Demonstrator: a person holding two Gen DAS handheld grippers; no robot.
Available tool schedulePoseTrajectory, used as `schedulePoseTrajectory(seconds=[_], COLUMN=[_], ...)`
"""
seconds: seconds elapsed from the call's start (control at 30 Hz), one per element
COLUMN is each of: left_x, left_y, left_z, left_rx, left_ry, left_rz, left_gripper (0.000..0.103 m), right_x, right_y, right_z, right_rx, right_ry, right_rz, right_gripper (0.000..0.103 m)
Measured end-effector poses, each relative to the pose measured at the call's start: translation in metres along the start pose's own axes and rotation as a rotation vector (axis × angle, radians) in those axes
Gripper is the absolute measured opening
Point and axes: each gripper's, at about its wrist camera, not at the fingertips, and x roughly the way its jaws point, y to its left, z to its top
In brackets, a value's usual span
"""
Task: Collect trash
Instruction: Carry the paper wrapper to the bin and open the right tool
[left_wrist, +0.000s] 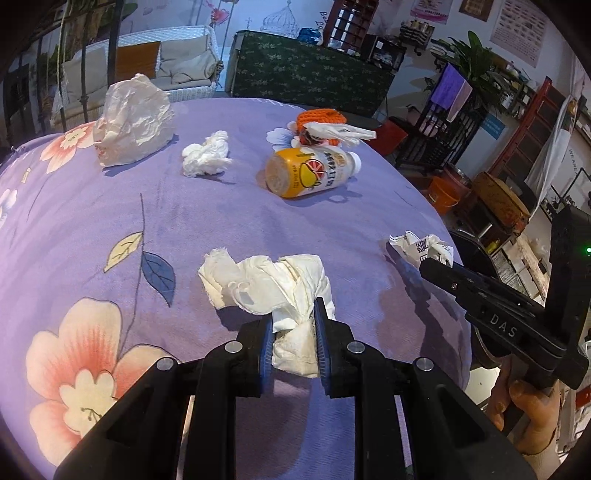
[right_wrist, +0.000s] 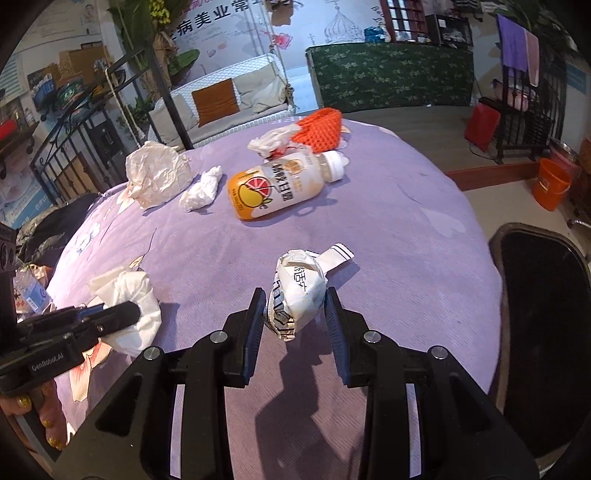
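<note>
My left gripper is shut on a crumpled cream tissue on the purple flowered cloth; it also shows in the right wrist view. My right gripper is open, its jaws on either side of a crumpled printed paper wrapper, which also shows in the left wrist view. Farther back lie an orange drink bottle on its side, a small white tissue, a big crumpled paper bag and a white wrapper on an orange net.
The round table's cloth drops off at the right edge. A black bin stands right of the table. An orange bucket stands on the floor beyond. A plastic water bottle lies off the left edge.
</note>
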Motion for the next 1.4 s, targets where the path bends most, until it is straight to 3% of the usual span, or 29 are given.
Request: schedulePoseTrajectory(seconds=[0.53, 0.87, 1.13, 1.4], left_x=[0.033, 0.052, 0.067, 0.069], left_y=[-0.098, -0.164, -0.184, -0.202], left_z=[-0.014, -0.015, -0.017, -0.019], left_rx=[0.179, 0.284, 0.307, 0.346], left_ry=[0.068, 0.083, 0.109, 0.119], left_rz=[-0.150, -0.249, -0.277, -0.291], left_gripper=[0.020, 0.020, 0.020, 0.020], right_x=[-0.051, -0.074, -0.096, -0.106], right_y=[-0.095, -0.130, -0.140, -0.173], right_z=[-0.044, -0.053, -0.058, -0.069], right_rx=[0.179, 0.263, 0.266, 0.327], right_ry=[-0.018, -0.057, -0.116, -0.111], right_rz=[-0.139, -0.184, -0.251, -0.326], right_gripper=[0.034, 0.034, 0.034, 0.034])
